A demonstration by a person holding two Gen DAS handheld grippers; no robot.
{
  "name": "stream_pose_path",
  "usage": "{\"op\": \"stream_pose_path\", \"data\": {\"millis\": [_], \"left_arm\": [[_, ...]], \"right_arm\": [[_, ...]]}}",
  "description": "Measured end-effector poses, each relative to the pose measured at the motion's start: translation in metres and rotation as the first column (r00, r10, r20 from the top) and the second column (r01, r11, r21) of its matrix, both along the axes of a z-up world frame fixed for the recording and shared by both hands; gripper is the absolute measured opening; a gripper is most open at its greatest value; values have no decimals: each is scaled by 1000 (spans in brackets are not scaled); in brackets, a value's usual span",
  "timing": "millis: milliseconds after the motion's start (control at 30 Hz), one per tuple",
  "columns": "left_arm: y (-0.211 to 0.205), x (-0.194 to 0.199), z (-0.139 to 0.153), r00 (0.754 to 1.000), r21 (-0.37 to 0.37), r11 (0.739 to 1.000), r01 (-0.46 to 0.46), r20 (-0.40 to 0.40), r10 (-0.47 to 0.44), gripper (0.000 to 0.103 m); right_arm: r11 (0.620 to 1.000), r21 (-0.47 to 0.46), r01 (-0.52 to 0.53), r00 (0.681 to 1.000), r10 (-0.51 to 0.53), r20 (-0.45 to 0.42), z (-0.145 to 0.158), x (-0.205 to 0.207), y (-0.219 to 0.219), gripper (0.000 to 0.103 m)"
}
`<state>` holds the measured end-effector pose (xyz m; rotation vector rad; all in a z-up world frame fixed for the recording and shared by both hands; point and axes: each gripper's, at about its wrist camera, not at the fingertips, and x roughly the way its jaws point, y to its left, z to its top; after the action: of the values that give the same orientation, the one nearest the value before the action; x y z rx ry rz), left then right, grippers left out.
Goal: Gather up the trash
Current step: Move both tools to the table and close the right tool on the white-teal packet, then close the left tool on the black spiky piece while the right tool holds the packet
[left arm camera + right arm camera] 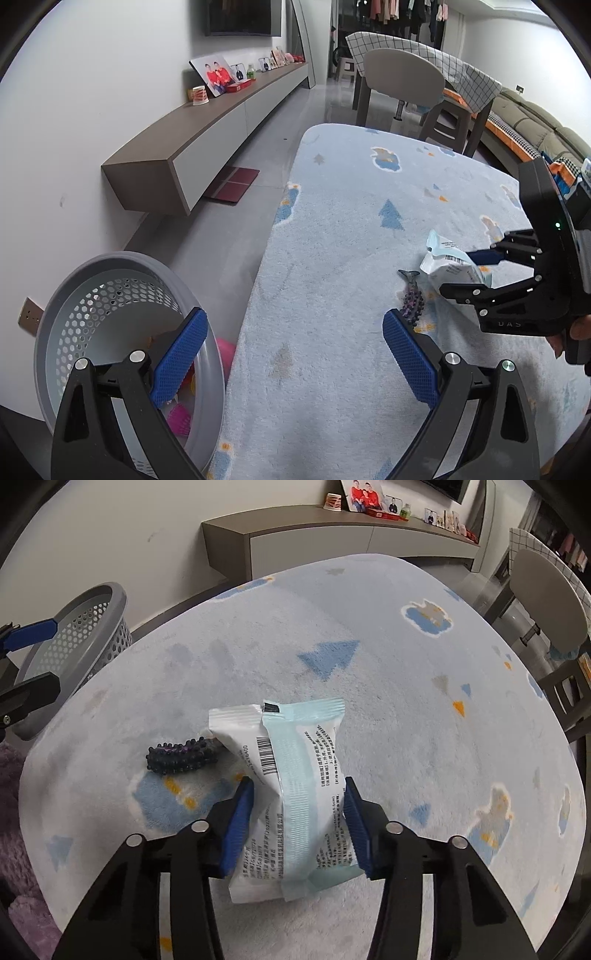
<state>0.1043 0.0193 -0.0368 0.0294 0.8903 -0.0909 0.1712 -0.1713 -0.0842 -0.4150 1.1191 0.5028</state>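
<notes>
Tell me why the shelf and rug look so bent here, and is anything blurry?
Left wrist view: fisheye distortion bows the wall shelf and rounds the rug; dark corners frame the picture; everything is fairly sharp. Right wrist view: the same bulge curves the rug; the wrapper print stays legible; lighting is soft, shadows faint.

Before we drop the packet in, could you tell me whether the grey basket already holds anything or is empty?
Not empty: through the grey basket opening, the left wrist view shows pink items lying inside. How full it is overall, I cannot tell.
</notes>
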Motion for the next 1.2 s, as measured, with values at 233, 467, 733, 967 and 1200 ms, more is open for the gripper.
{"op": "stream_pose_path", "data": {"millis": [233,467,733,967,1200], "left_arm": [[-10,-3,0,1000,3,1000,25,10,-25,94],[-34,-4,-7,996,12,996,85,22,-86,94],[-65,0,-15,984,-16,984,180,10,-179,94],[-89,19,-34,979,-6,980,200,-27,-200,94],[-104,34,-65,975,62,977,203,-110,-195,75]], "right_arm": [[972,88,216,973,-222,64,23,-30,-29,45],[889,217,403,904,-424,61,38,-77,-52,45],[760,301,576,793,-609,22,37,-128,-74,45],[681,337,650,731,-681,-33,24,-172,-84,45],[660,348,666,714,-700,-39,24,-190,-91,45]]}}
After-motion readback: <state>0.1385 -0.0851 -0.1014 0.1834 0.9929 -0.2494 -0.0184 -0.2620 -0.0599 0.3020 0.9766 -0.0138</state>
